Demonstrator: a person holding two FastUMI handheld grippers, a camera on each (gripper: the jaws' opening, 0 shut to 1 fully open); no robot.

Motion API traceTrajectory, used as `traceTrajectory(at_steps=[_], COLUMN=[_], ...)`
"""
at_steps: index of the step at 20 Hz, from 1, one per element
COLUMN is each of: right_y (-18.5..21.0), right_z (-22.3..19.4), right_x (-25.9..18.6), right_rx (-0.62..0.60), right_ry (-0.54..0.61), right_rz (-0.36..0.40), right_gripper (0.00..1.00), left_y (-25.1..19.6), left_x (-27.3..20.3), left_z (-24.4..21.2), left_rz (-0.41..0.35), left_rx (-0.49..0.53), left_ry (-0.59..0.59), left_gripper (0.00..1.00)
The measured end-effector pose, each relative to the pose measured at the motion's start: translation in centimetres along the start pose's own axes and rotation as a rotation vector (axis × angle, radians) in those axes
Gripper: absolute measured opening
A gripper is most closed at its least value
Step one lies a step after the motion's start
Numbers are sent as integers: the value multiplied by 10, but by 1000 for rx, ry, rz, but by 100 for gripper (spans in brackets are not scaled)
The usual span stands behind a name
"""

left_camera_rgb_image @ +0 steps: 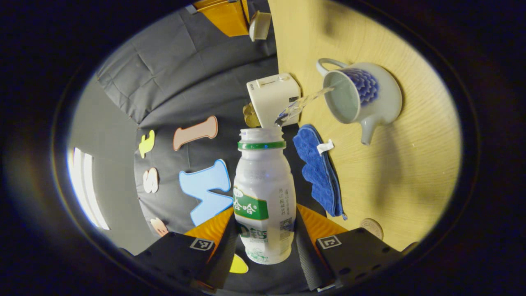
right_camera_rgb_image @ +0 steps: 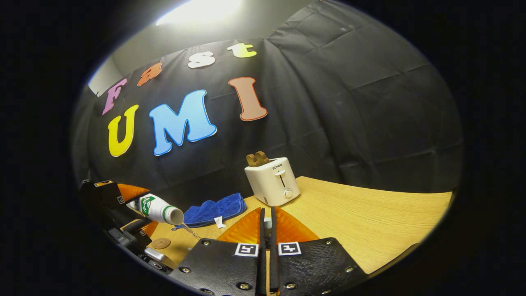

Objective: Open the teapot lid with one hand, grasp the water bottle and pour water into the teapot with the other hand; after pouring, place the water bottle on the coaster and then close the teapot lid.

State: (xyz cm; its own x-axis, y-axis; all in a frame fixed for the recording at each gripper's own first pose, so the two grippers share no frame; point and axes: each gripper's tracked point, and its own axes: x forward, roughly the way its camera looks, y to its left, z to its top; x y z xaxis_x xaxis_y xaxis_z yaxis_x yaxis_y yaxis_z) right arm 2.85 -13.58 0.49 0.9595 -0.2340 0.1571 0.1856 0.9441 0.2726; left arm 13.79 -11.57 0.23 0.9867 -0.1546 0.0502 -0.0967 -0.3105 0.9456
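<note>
My left gripper (left_camera_rgb_image: 266,211) is shut on a white plastic water bottle (left_camera_rgb_image: 265,193) with a green label, uncapped and tipped towards the teapot. A thin stream of water (left_camera_rgb_image: 304,102) arcs from its mouth into the open white teapot (left_camera_rgb_image: 370,98) with a blue flower pattern, standing lidless on the wooden table (left_camera_rgb_image: 411,164). A round brown coaster (left_camera_rgb_image: 372,228) lies near my right finger. In the right gripper view the bottle (right_camera_rgb_image: 158,209) pours at lower left. My right gripper (right_camera_rgb_image: 267,218) is shut, with a small pale piece, apparently the lid's knob (right_camera_rgb_image: 267,224), pinched between its fingers.
A white toaster (left_camera_rgb_image: 273,96) with toast stands at the table's back edge, and a blue cloth (left_camera_rgb_image: 318,168) lies beside it. In the right gripper view the toaster (right_camera_rgb_image: 273,181), cloth (right_camera_rgb_image: 213,209) and coaster (right_camera_rgb_image: 161,243) sit left of centre on the table (right_camera_rgb_image: 370,222).
</note>
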Motion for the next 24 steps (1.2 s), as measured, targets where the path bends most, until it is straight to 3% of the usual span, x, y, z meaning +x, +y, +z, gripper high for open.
traceTrajectory(at_steps=[3, 4, 6, 7, 8, 10, 11, 15, 16, 17, 18, 19, 22, 24], right_y=[0, 0, 0, 0, 1, 1, 0, 0, 0, 0, 0, 0, 0, 0], right_z=[0, 0, -1, -1, -1, 0, 0, 1, 0, 1, 0, 1, 0, 0], right_x=[0, 1, 0, 0, 0, 0, -1, 0, 0, -1, -1, -1, -1, -1], right_rx=[1, 2, 3, 3, 3, 4, 5, 9, 9, 9, 10, 12, 17, 19], right_ry=[0, 0, 1, 1, 2, 1, 0, 0, 0, 0, 0, 0, 2, 2], right_rz=[1, 1, 2, 3, 3, 3, 3, 3, 4, 4, 5, 5, 6, 7], right_gripper=[4, 4, 3, 3, 3, 3, 3, 3, 3, 3, 3, 3, 3, 3], left_y=[1, 2, 2, 3, 2, 3, 3, 7, 8, 11, 11, 11, 13, 11], left_x=[1, 1, 0, 0, 0, 0, 0, 2, 3, 4, 6, 8, 11, 9], left_z=[-3, -3, -3, -3, -2, -2, -1, 3, 5, 6, 9, 10, 14, 15], left_rz=[-1, 0, 0, 2, 1, 3, 5, 6, 8, 10, 9, 8, 0, -2], left_rx=[28, 35, 49, 58, 69, 88, 95, 129, 141, 151, 158, 163, 188, 205], left_ry=[-1, -1, -5, -8, -10, -15, -18, -34, -39, -42, -47, -51, -60, -64], left_gripper=[77, 81, 77, 81, 77, 81, 77, 81, 77, 81, 77, 81, 81, 77])
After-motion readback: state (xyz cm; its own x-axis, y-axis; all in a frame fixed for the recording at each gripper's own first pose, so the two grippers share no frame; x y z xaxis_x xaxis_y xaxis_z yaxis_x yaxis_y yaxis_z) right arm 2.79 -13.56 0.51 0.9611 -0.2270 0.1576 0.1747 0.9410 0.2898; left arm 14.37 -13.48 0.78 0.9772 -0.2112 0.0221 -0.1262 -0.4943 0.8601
